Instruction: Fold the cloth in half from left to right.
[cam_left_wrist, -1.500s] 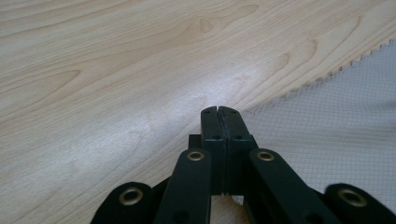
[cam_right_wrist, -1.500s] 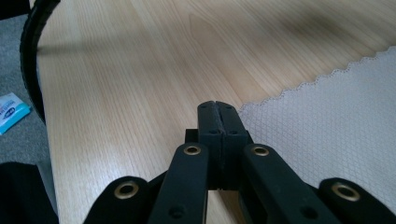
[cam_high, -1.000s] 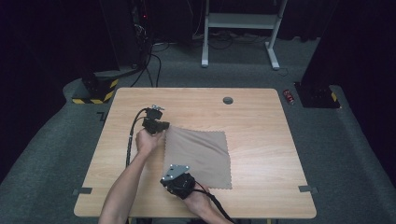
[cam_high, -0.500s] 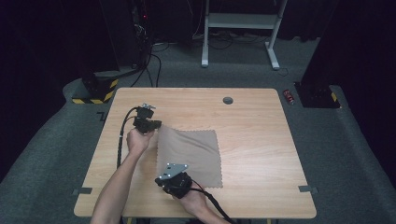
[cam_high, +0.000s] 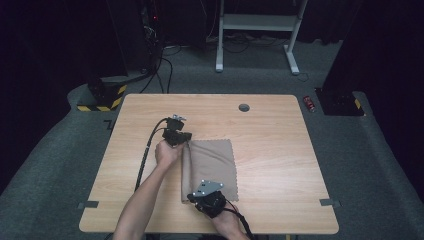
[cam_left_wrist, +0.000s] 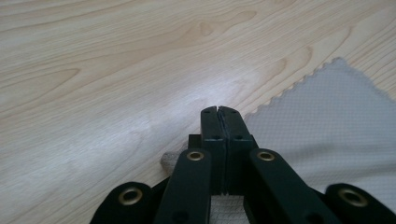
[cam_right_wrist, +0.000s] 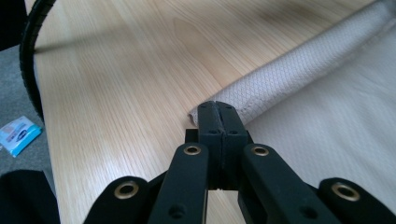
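A beige cloth (cam_high: 215, 160) lies on the wooden table (cam_high: 290, 160), its left edge doubled over into a soft roll (cam_right_wrist: 289, 79). My left gripper (cam_high: 186, 142) sits at the cloth's far left corner. In the left gripper view its jaws are pressed together, with the scalloped cloth (cam_left_wrist: 327, 130) running under and behind them. My right gripper (cam_high: 190, 198) is at the near left corner. Its jaws are shut on the end of the rolled edge. A forearm reaches each gripper from the table's near side.
A round grommet hole (cam_high: 244, 107) sits near the table's far edge. The left gripper's black cable (cam_high: 145, 155) trails across the table's left part. A small red thing (cam_high: 310, 103) and a blue-white packet (cam_right_wrist: 16, 133) lie on the floor.
The left gripper drew the cloth's far left corner leftward, then came back right. The right gripper shifted slightly. The cloth now looks narrower, with its left edge rolled over.
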